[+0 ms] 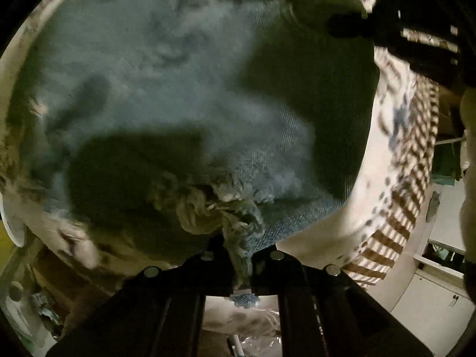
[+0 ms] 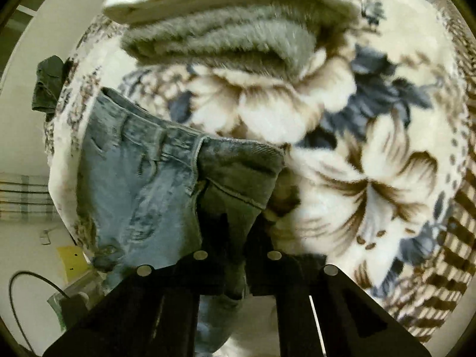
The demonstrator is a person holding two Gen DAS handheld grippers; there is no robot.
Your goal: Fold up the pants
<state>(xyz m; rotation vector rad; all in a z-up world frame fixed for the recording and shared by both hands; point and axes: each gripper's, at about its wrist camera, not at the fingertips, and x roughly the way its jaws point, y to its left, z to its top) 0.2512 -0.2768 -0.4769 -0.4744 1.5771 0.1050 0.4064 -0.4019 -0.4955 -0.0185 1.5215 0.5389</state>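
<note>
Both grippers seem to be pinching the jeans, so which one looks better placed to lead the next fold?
Probably the left hand-held gripper: it pinches the frayed hem of the jeans, a free end. The right hand-held gripper grips near the waistband.

Floral blanket (image 2: 372,160) carries jeans (image 2: 139,184) and, seemingly, 2 folded garments (image 2: 226,29).

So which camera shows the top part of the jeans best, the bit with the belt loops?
The right wrist view. There the jeans' waistband with belt loops and a pocket shows clearly on the flowery blanket. The left wrist view shows only blurry denim and a frayed edge at the left gripper.
</note>
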